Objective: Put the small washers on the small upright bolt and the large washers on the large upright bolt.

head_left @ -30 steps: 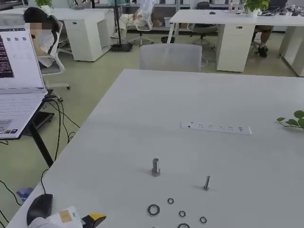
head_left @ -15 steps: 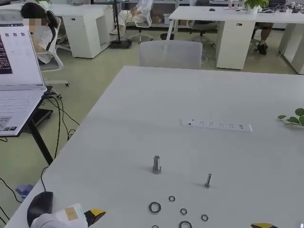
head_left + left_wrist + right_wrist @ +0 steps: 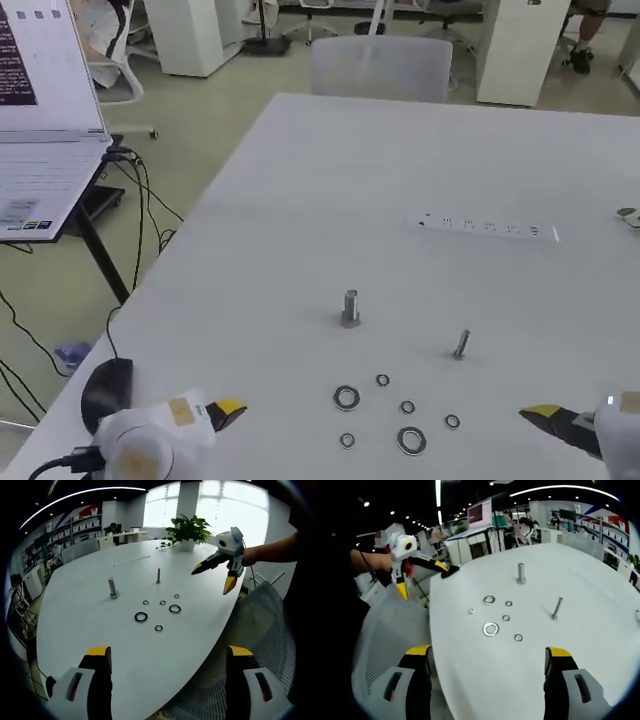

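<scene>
2 large washers (image 3: pixel 346 398) + 4 small washers (image 3: pixel 382 380) lie loose on the table (image 3: pixel 300 220), near the upright large bolt (image 3: pixel 350 308) & small bolt (image 3: pixel 461 345). Left gripper (image 3: pixel 167 652) and right gripper (image 3: pixel 487 652) gape wide w/ nothing in either, both back by the table's near edge.

Head cam pitches down, so I see the whole bench slide up in frame; that's my view moving, not the parts. Real change: the right gripper (image 3: pixel 558 422) comes in from the lower right edge, its yellow tip now nearer the closest small washer (image 3: pixel 452 421). The left gripper (image 3: pixel 222 412) shows more of its body at lower left.
</scene>
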Demonstrator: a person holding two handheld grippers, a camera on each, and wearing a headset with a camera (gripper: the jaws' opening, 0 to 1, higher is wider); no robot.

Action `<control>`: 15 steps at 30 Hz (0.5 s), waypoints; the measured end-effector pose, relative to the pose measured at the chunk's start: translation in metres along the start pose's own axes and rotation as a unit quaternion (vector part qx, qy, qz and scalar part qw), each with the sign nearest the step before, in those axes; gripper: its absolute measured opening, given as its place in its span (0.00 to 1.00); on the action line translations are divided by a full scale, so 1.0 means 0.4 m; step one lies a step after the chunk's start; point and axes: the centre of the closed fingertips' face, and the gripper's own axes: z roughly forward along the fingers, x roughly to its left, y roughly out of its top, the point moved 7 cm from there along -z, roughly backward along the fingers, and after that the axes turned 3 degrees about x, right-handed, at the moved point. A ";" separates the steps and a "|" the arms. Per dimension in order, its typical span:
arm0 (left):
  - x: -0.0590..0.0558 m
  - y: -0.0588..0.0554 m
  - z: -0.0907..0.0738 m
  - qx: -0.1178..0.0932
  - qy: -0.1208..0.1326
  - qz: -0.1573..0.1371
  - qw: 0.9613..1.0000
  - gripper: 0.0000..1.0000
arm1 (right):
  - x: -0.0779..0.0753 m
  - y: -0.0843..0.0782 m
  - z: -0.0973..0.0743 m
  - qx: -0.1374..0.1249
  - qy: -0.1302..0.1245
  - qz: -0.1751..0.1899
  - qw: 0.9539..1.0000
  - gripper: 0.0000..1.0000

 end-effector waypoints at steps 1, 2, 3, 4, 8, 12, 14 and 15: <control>0.001 0.001 0.002 0.001 0.000 0.000 1.000 0.95 | -0.003 0.004 0.004 0.002 0.001 -0.001 1.000 0.94; 0.001 0.003 0.003 -0.001 -0.001 0.001 1.000 0.95 | -0.007 0.006 0.009 0.004 0.002 -0.005 1.000 0.93; -0.001 0.006 0.004 -0.004 -0.004 0.004 1.000 0.93 | -0.011 0.009 0.013 0.007 0.001 -0.008 1.000 0.93; -0.003 0.010 0.007 -0.006 -0.008 0.005 1.000 0.93 | -0.016 0.014 0.019 0.011 0.002 -0.012 1.000 0.92; -0.004 0.019 0.019 -0.006 -0.015 0.005 1.000 0.94 | -0.033 0.031 0.036 0.018 0.004 -0.022 1.000 0.91; -0.002 0.024 0.028 -0.006 -0.020 0.006 1.000 0.93 | -0.048 0.035 0.050 0.036 0.005 -0.034 0.999 0.89; -0.001 0.026 0.031 -0.005 -0.022 0.010 1.000 0.93 | -0.052 0.036 0.054 0.043 0.005 -0.041 0.998 0.88; 0.000 0.027 0.031 -0.005 -0.021 0.011 1.000 0.93 | -0.053 0.036 0.056 0.045 0.005 -0.043 0.998 0.88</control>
